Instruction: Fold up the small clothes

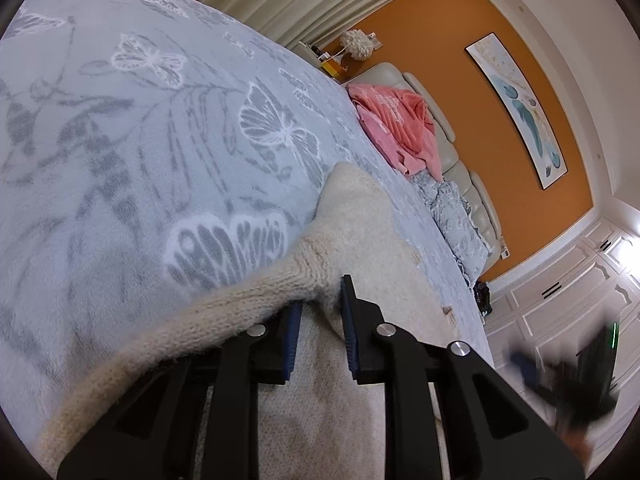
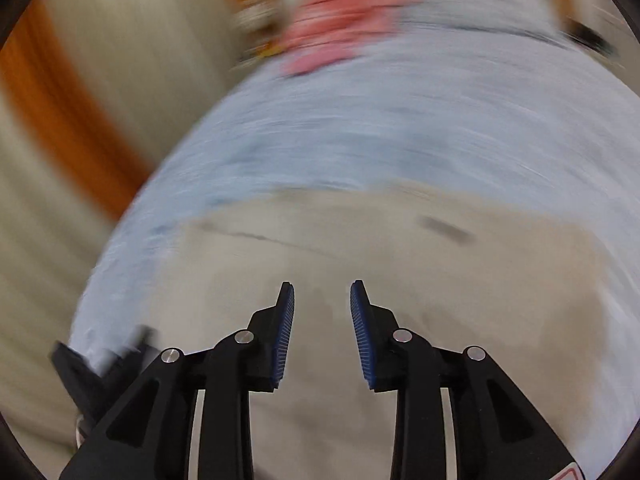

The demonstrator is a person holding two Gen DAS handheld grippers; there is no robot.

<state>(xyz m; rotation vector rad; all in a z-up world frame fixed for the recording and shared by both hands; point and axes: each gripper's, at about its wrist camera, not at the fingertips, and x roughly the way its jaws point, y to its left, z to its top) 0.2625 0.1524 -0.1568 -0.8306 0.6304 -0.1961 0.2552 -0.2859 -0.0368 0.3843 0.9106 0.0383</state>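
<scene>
Pinching cream knit garment (image 1: 360,216) edge, left tool (image 1: 320,300), right tool (image 2: 322,304) spread above it

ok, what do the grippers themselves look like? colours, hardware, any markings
Both match: the left gripper and right gripper have black angular plastic linkage arms with triangular cutouts, round silver pivot pins, and blue ribbed pads lining the fingers. A red-and-white label corner shows at the right gripper's base. No cables or sleeves visible.
</scene>
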